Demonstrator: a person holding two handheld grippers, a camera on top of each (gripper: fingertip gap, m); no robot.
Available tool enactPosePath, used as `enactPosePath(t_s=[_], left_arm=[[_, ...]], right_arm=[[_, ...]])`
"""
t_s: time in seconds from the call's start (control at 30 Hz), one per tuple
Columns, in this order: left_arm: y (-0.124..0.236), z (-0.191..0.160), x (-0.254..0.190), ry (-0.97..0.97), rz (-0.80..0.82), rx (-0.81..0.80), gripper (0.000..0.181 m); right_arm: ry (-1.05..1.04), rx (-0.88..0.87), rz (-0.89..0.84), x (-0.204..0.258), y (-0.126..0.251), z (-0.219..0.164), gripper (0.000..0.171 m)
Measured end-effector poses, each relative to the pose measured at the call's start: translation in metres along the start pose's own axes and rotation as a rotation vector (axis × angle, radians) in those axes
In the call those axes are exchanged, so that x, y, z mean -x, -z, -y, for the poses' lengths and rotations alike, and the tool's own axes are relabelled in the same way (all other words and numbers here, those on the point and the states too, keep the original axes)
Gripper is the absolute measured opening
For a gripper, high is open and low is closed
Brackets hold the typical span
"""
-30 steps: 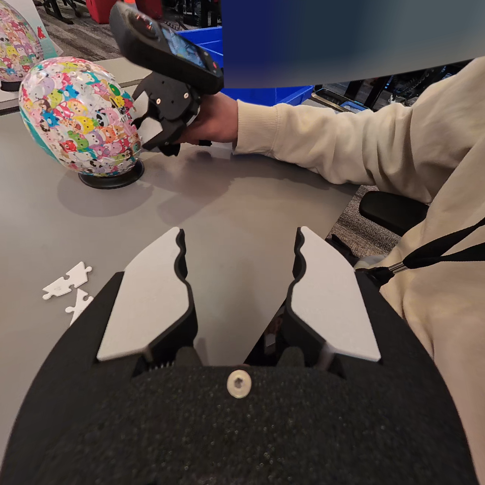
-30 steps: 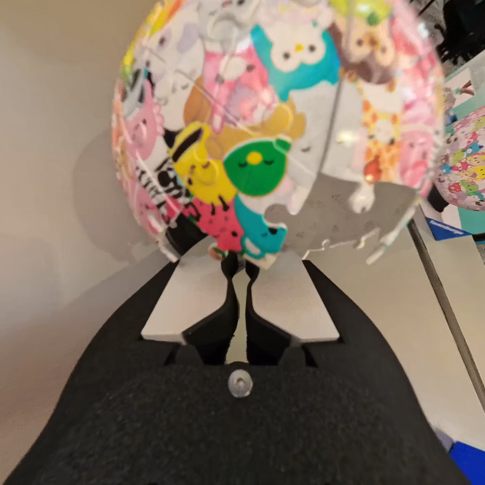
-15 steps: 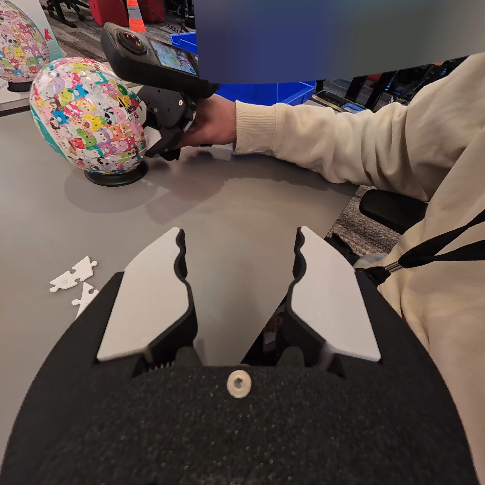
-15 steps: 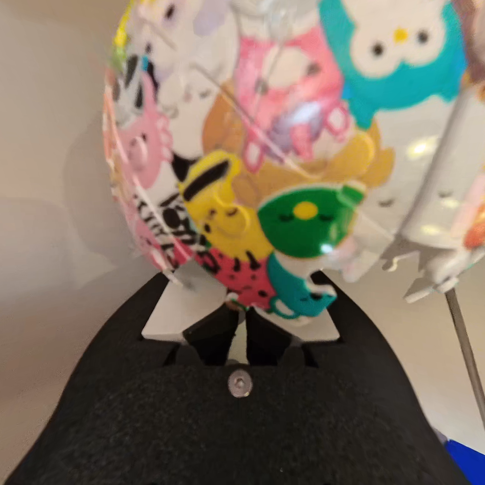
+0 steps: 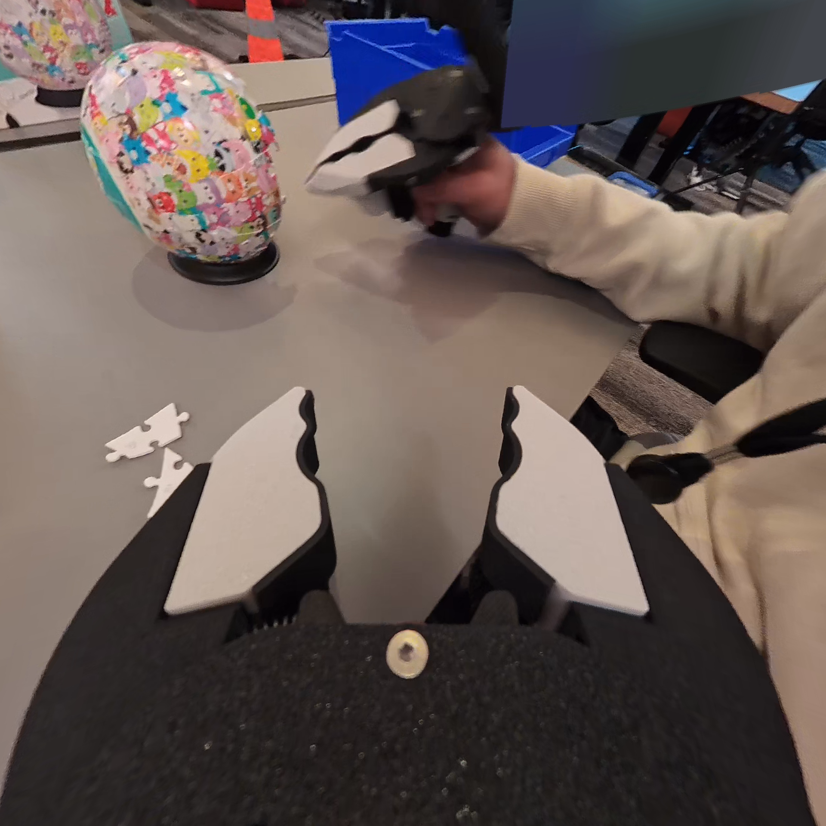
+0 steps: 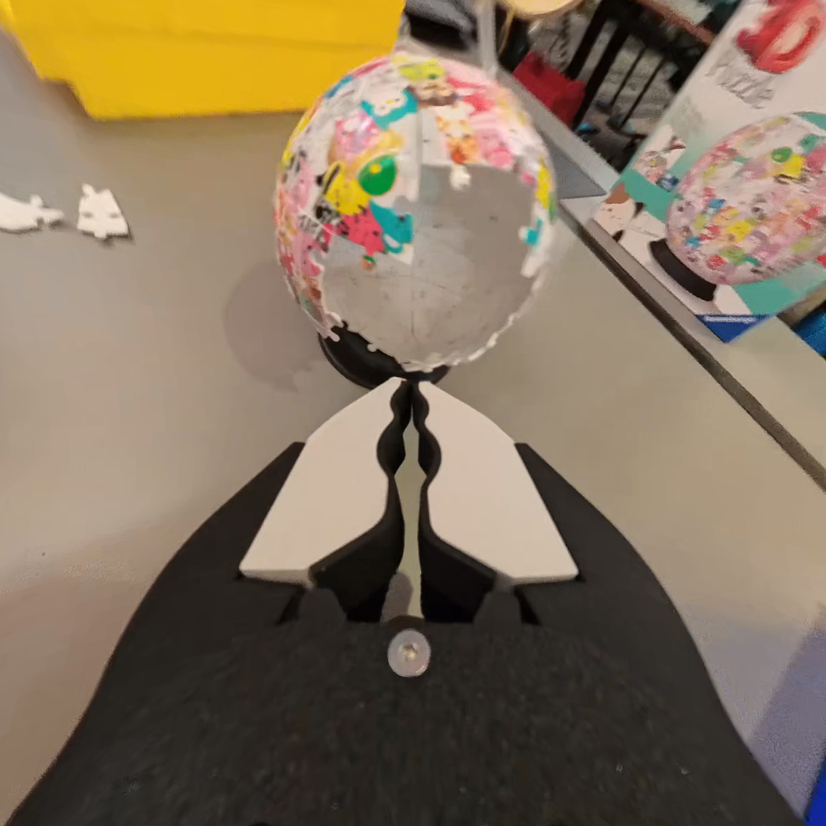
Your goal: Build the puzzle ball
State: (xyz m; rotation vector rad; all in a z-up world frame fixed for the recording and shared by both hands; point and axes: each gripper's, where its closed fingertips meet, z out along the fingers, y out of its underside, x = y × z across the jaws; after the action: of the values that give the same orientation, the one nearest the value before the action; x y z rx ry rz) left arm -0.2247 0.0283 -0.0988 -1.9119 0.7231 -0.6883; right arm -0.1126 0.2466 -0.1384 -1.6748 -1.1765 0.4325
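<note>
**While the ball has a big hole, a bump could break it**

Because the puzzle ball (image 6: 413, 210) is only part done, it is weak; it stands on a small black stand (image 5: 223, 268) on the grey table (image 5: 402, 357), and a large patch on the side facing the right gripper (image 6: 413, 398) has no picture pieces, only the pale inside showing.

The right gripper is pinched closed with nothing between its fingers; it sits apart from the ball, with its tips low near the stand; the view is blurry. The left gripper (image 5: 409, 429) is spread wide with nothing in it, well apart from the ball.

What could go wrong, I think:
- a push on the thin edge of the hole could pop the nearby pieces loose;
- a knock from the side could roll the ball off its little stand;
- the two white loose pieces (image 5: 147, 431) lie flat on the table close to the left gripper, so they may be hard to pinch and may slide away;
- a piece pushed in the wrong way may bend or not click in.

Boxes and bins: a yellow bin (image 6: 201, 53) sits behind the ball, and a blue bin (image 5: 393, 58) sits past the far edge of the table; I cannot see what is inside either one. A puzzle box (image 6: 715, 179) with a ball pictured on it stands to the side; I cannot tell if anything is in it.
</note>
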Motion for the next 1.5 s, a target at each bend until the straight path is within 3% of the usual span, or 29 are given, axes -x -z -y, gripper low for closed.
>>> enactPosePath(t_s=[0.07, 0.13, 0.37, 0.6, 0.67, 0.83, 0.9, 1.13, 1.27, 1.5], left_arm=[[-0.004, 0.0, 0.005, 0.008, 0.028, 0.008, 0.079], [-0.007, 0.0, 0.013, 0.028, 0.075, 0.029, 0.079], [-0.015, 0.0, 0.036, -0.015, 0.168, 0.063, 0.081], [0.036, -0.022, 0.077, -0.007, 0.248, 0.082, 0.074], [0.048, -0.023, 0.09, 0.013, 0.255, 0.057, 0.07], [0.056, -0.021, 0.103, 0.051, 0.234, 0.012, 0.07], [0.053, -0.024, 0.103, 0.047, 0.214, 0.032, 0.07], [0.024, -0.054, 0.105, -0.051, 0.171, 0.265, 0.061], [0.008, -0.066, 0.123, -0.146, 0.239, 0.38, 0.054], [-0.004, -0.077, 0.132, -0.11, 0.237, 0.443, 0.05]], right_arm=[[-0.029, -0.035, -0.016, -0.006, 0.011, -0.005, 0.0], [-0.014, -0.019, -0.038, -0.013, 0.016, -0.006, 0.024], [-0.039, -0.035, 0.014, -0.011, 0.007, -0.007, 0.026], [-0.088, -0.155, 0.058, 0.014, 0.026, 0.01, 0.027], [-0.13, -0.187, 0.142, 0.036, 0.036, 0.018, 0.033], [-0.219, -0.089, 0.051, 0.046, 0.039, 0.017, 0.033], [-0.299, -0.046, 0.05, 0.063, 0.04, 0.017, 0.033], [-0.229, -0.024, 0.124, 0.155, 0.035, 0.033, 0.031], [-0.082, -0.046, 0.08, 0.162, 0.039, 0.037, 0.028], [-0.112, -0.115, 0.1, 0.169, 0.063, 0.042, 0.024]])
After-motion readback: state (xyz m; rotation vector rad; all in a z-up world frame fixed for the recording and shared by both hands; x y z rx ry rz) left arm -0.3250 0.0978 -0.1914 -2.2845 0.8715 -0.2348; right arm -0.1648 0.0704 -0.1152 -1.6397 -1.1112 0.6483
